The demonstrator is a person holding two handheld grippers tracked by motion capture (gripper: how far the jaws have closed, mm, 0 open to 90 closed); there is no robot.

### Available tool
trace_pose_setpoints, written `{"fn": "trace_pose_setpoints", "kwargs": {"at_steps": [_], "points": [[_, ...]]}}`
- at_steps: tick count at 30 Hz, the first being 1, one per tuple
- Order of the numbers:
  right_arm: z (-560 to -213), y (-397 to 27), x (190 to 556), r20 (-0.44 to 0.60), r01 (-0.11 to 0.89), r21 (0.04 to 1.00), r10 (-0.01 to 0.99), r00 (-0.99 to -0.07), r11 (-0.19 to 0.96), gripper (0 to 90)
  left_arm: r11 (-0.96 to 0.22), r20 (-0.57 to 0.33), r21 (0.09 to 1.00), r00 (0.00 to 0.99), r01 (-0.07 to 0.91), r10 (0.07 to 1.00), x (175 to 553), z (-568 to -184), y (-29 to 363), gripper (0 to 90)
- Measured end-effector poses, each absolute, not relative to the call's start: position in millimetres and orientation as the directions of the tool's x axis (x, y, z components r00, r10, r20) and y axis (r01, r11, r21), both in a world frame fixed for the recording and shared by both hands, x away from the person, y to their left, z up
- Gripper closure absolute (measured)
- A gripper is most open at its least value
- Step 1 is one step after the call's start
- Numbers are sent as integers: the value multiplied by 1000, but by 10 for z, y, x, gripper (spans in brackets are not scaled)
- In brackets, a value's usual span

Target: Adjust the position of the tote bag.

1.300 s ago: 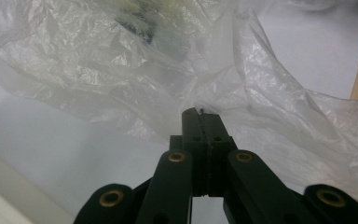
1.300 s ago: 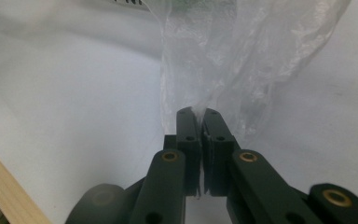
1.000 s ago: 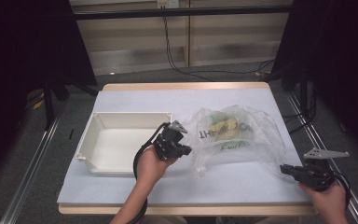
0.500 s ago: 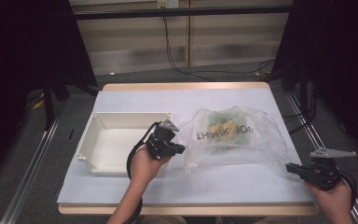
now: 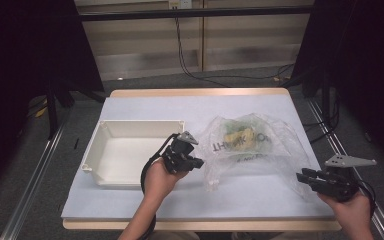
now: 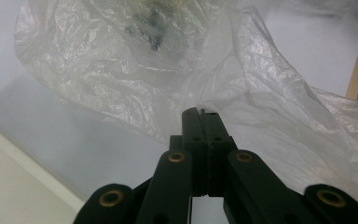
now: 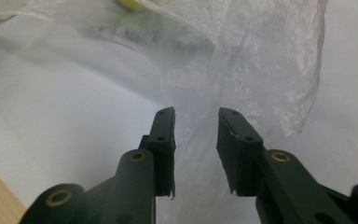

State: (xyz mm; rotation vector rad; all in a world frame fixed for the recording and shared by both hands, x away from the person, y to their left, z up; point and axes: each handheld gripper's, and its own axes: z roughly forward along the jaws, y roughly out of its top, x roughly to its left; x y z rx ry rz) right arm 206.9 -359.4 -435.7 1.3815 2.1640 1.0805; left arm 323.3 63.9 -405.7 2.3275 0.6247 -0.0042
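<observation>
A crumpled clear plastic bag (image 5: pixel 250 145) with dark print and yellow-green contents (image 5: pixel 240 135) lies on the table's right half. My left gripper (image 5: pixel 198 163) is at the bag's left edge. In the left gripper view its jaws are pressed together (image 6: pixel 200 112), and a fold of the bag (image 6: pixel 168 70) runs into their tips. My right gripper (image 5: pixel 302 176) is at the bag's near right corner. Its jaws have just been opening and now stand apart (image 7: pixel 196 116). Bag film (image 7: pixel 261 60) lies between and beyond them, untouched by the pads.
A white rectangular tray (image 5: pixel 100 145) sits on the left half of the white table top (image 5: pixel 155 105), just left of my left hand. The table's wooden front edge runs below both hands. Dark stands and cables lie behind the table.
The right gripper's jaws have parted and let go of the bag's corner, and that hand lifted slightly. The left gripper stays shut at the bag's left edge.
</observation>
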Motion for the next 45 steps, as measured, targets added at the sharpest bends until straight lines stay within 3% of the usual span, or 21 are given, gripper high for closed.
{"fn": "trace_pose_setpoints", "kwargs": {"at_steps": [16,22,27,34,36,37,38,45], "points": [[-4384,-3245,2134,66,595,728,829,-555,340,629,-640,-169,638,889,428,425,3179,-4054,590,900],[-4523,-3120,2298,2,615,693,852,-523,376,557,-650,-158,635,893,418,421,3170,-4050,621,900],[-4595,-3107,2396,-5,646,675,878,-479,356,551,-637,-164,639,886,431,434,3153,-4061,645,900],[-4710,-3103,2525,0,663,657,879,-476,359,629,-627,-165,638,875,447,455,3138,-4075,720,900],[-4744,-3088,2541,1,665,647,872,-489,373,769,-636,-151,633,877,440,456,3142,-4074,750,900],[-4744,-3088,2541,1,665,647,872,-489,373,769,-636,-151,633,877,440,456,3142,-4074,750,900],[-4735,-3093,2549,-13,660,640,865,-501,392,885,-630,-153,637,875,443,460,3140,-4073,767,900],[-4700,-3208,2527,-6,676,622,866,-500,395,900,-626,-145,639,869,448,474,3156,-4055,804,900]]}}
